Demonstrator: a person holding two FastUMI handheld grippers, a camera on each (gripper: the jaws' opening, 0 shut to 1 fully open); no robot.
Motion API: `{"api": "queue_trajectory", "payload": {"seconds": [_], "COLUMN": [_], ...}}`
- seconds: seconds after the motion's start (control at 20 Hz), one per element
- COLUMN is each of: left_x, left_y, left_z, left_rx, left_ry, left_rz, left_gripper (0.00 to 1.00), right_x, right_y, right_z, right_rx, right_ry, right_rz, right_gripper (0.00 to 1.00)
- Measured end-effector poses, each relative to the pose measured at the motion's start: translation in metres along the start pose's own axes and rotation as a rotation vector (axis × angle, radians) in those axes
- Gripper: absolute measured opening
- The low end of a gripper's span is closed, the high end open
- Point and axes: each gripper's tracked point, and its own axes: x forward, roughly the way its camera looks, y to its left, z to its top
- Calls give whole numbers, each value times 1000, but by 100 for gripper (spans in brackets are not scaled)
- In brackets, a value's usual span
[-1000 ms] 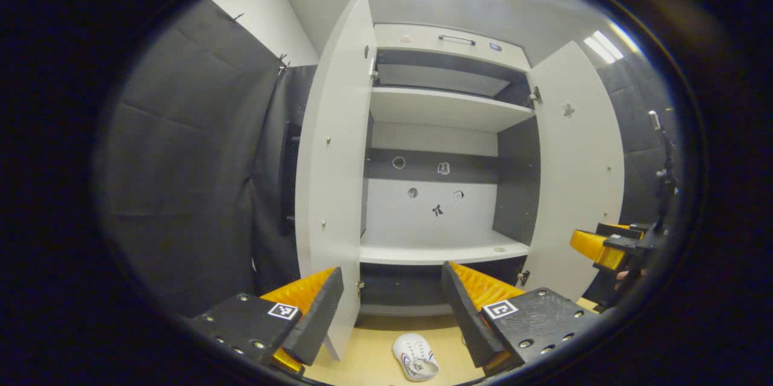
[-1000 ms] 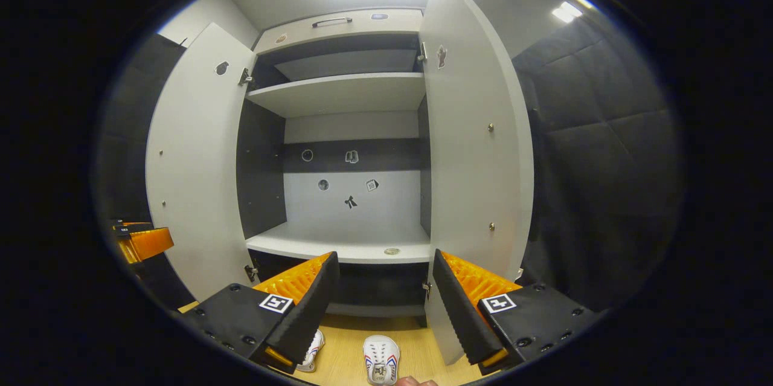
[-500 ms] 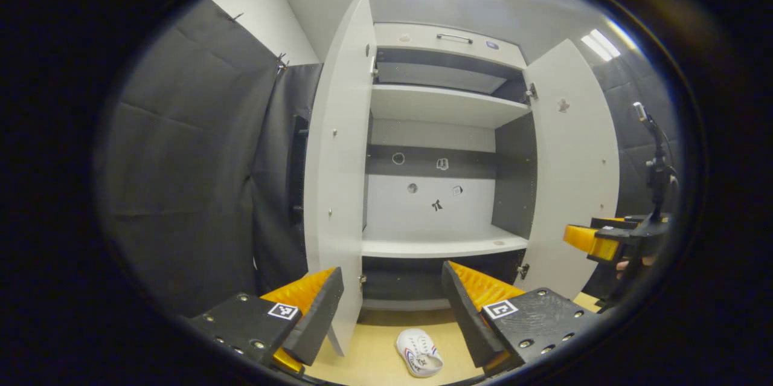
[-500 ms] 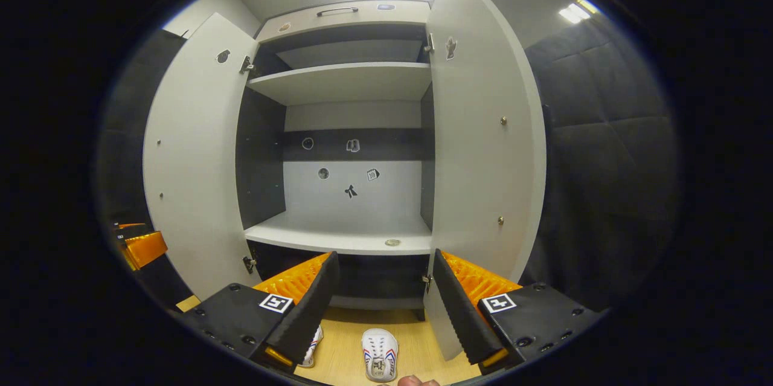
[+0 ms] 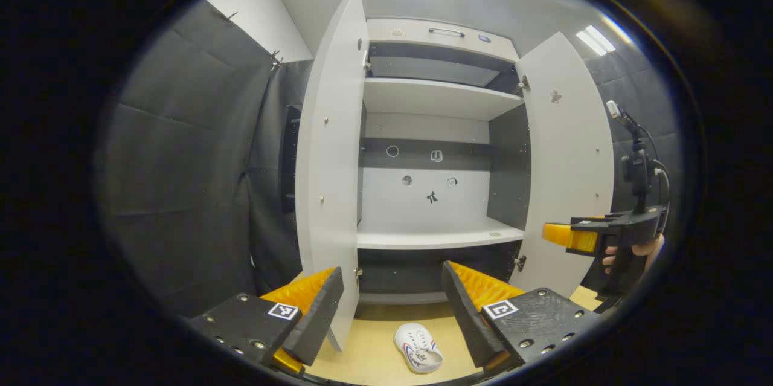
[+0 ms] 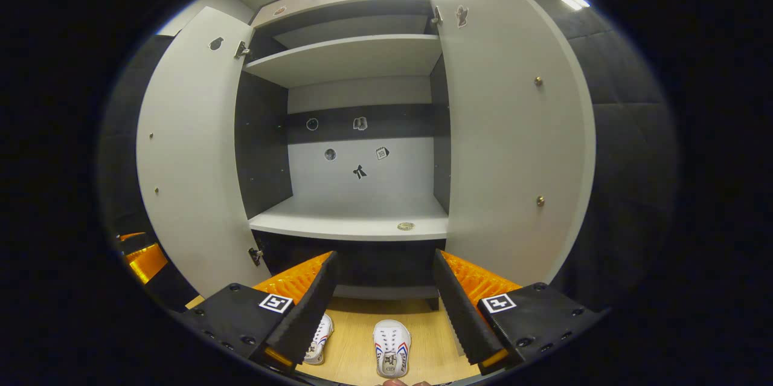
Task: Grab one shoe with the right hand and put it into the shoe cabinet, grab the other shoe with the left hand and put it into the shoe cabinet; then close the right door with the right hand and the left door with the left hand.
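Note:
Two white shoes with red and blue stripes lie on the wooden floor before the open shoe cabinet (image 6: 356, 217). In the right gripper view one shoe (image 6: 391, 348) lies between my fingers' lines and the other shoe (image 6: 318, 347) is partly hidden behind the left finger. My right gripper (image 6: 383, 301) is open above them, holding nothing. In the left gripper view a shoe (image 5: 418, 347) lies below my open left gripper (image 5: 392, 307). The right gripper (image 5: 580, 236) appears there at the right, held by a hand. Both cabinet doors (image 5: 329, 162) (image 6: 513, 132) stand open.
The cabinet has a bare lower shelf (image 6: 353, 223) and an upper shelf (image 6: 344, 57), with small stickers on its back wall. A drawer with a handle (image 5: 444, 31) tops it. Padded dark booth walls (image 5: 181, 162) stand on both sides.
Both gripper views have tilted downward slightly and moved closer to the cabinet; the shoes show more fully. In the left gripper view the right gripper has risen and shifted left.

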Motion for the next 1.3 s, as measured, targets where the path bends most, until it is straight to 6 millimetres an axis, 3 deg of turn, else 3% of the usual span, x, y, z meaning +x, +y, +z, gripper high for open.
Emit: {"api": "queue_trajectory", "payload": {"seconds": [0.1, 0.3, 0.45, 0.65, 0.95, 1.15, 1.3], "left_x": [-1, -7, -7, -7, -6, -8, -11], "left_y": [1, 3, 2, -4, -17, -21, -25], "left_z": [-8, -23, -35, -45, -56, -70, -86], "left_rx": [-5, -6, -13, 1, -15, 2, -15], "left_ry": [16, 61, 86, 120, 161, 195, 239], "left_rz": [10, 32, 36, 31, 31, 34, 29], "left_gripper": [94, 94, 94, 94, 94, 94, 94], "right_x": [17, 48, 62, 80, 97, 94, 94], "right_y": [2, 14, 21, 23, 23, 24, 25], "right_z": [-19, -86, -139, -192, -260, -310, -336], "right_rx": [-19, -42, -12, -8, -75, -120, -102], "right_ry": [21, 144, 257, 373, 477, 570, 641], "right_rz": [-1, 36, 53, 76, 116, 151, 154], "right_gripper": [98, 98, 98, 98, 98, 98, 98]}}
